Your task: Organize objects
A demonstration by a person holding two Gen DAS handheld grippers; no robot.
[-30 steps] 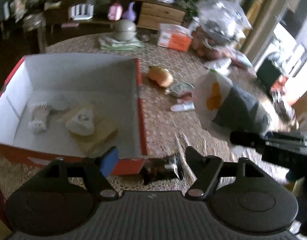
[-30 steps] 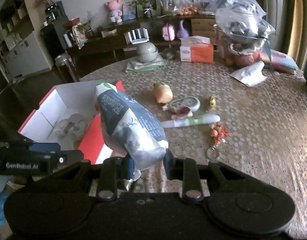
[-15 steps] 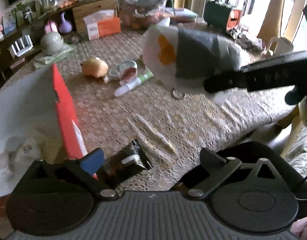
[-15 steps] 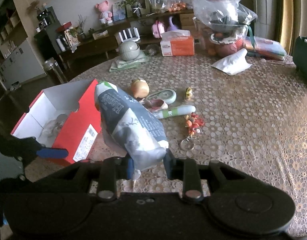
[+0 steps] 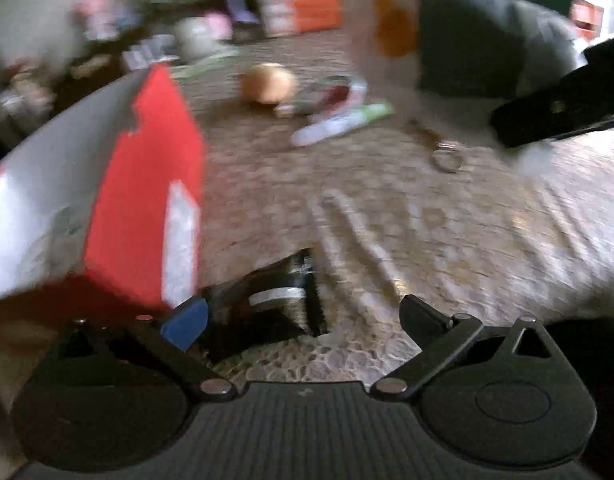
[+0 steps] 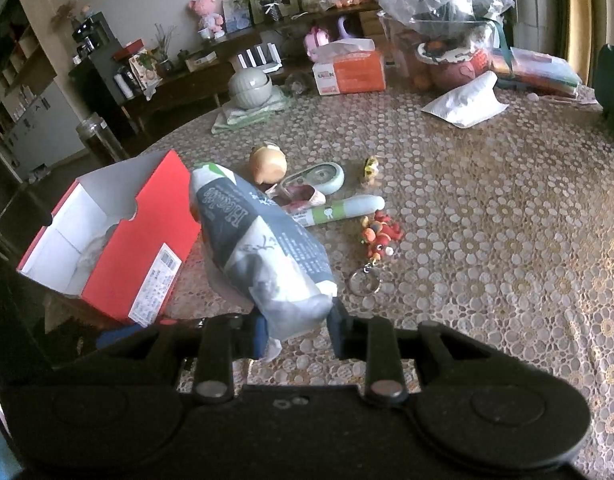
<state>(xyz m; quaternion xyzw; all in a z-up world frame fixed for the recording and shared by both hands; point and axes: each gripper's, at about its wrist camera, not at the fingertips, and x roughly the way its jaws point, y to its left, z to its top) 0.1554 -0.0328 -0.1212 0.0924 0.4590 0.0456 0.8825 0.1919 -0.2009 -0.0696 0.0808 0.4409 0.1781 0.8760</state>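
lace-patterned cloth covers the table (image 6: 487,240), with shelves and clutter across the top of the right wrist frame. the right tongs (image 6: 297,330) at lower centre are closed on the tail end of a grey-and-white packet (image 6: 263,248), which slants up toward the upper left, lifted off the cloth. left of it sits the red box (image 6: 147,240), open-topped with a white inside and a label on its near wall. past the packet, mid-frame, lie a round tan toy (image 6: 268,163), a tape dispenser (image 6: 321,176), a green-and-white tube (image 6: 335,210) and an orange keychain (image 6: 377,240) with its ring toward the camera.

the left wrist frame is blurred. the left tongs (image 5: 303,316) stand wide apart with nothing between the tips; a dark wrapper (image 5: 275,296) lies on the cloth just ahead of them, beside the box's near corner. the packet shows at upper right.
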